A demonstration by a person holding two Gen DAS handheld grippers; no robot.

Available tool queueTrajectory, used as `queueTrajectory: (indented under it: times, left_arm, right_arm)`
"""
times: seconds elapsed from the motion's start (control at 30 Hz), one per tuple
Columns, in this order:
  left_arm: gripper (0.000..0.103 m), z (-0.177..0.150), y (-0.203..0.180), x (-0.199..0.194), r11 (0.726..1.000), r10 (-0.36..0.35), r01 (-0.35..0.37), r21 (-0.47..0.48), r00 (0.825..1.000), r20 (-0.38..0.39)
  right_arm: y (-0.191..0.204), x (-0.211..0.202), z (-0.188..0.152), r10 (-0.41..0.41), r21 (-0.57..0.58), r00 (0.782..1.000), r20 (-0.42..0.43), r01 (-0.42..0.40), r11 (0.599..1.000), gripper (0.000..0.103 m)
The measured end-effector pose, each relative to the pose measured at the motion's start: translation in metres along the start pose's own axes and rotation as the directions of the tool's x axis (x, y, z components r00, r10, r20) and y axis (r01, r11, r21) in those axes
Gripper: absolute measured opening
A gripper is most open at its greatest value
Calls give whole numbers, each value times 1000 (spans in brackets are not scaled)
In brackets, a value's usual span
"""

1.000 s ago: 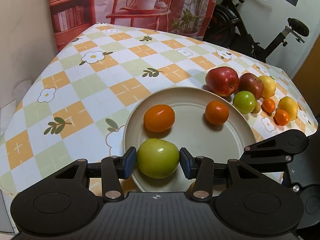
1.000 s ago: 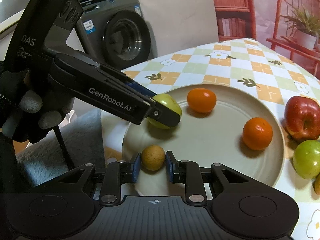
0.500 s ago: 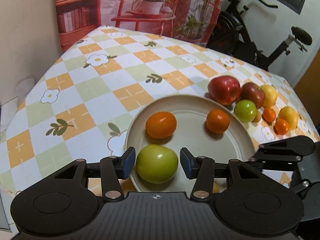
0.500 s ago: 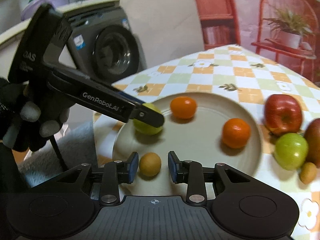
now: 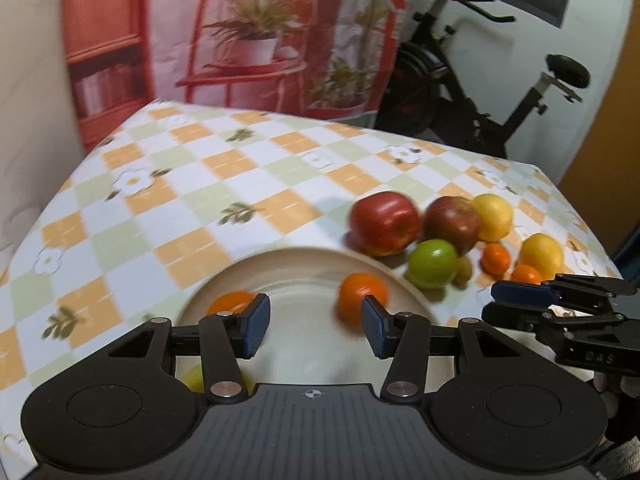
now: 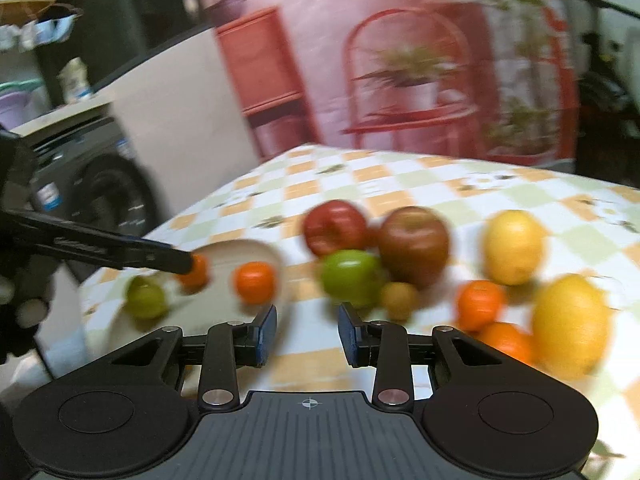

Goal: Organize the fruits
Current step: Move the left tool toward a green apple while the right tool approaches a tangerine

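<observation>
A cream plate point(image 5: 304, 264) holds two oranges point(image 5: 362, 294) and a green apple point(image 6: 145, 297). In the left wrist view only a sliver of that apple point(image 5: 192, 378) shows under my left gripper point(image 5: 314, 328), which is open and empty above the plate. My right gripper point(image 6: 307, 334) is open and empty, raised over the tablecloth between the plate point(image 6: 240, 250) and the fruit pile. The pile holds two red apples point(image 6: 336, 226), a green apple point(image 6: 352, 278), a small brown fruit point(image 6: 399, 300), lemons point(image 6: 514, 246) and small oranges point(image 6: 480, 304). The right wrist view is blurred.
The table point(image 5: 248, 184) has a checked floral cloth. An exercise bike point(image 5: 480, 92) stands behind it at the right. A washing machine point(image 6: 100, 196) stands off the table's left side. The right gripper also shows at the right edge of the left wrist view point(image 5: 520, 304).
Both grippers have lifted up and back from the plate. The left one left the green apple on the plate, the right one left the small brown fruit there and swung right toward the fruit pile.
</observation>
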State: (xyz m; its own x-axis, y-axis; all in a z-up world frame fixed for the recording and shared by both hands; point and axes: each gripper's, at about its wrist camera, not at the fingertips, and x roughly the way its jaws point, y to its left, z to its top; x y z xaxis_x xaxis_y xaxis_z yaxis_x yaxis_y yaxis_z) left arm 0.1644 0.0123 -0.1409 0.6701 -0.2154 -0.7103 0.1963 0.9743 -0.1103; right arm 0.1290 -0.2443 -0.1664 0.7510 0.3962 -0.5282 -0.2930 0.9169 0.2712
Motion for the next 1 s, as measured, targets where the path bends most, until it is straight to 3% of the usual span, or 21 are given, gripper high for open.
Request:
queueTrajectory:
  times: [0.2, 0.33, 0.77, 1.0]
  left_arm:
    - [53, 11, -34, 14, 997, -33, 31, 73, 999, 25]
    - [53, 15, -51, 24, 994, -55, 52, 95, 998, 26]
    - [53, 20, -81, 45, 991, -89, 87, 100, 996, 17]
    - [53, 16, -84, 48, 992, -75, 74, 103, 997, 10]
  right_arm:
    - [-24, -12, -11, -124, 29, 991, 51, 123, 992, 32]
    - [-36, -18, -17, -166, 34, 984, 59, 164, 986, 32]
    - [-44, -35, -24, -243, 38, 964, 111, 240, 970, 31]
    - [-50, -32, -26, -278, 58, 956, 96, 273, 960, 31]
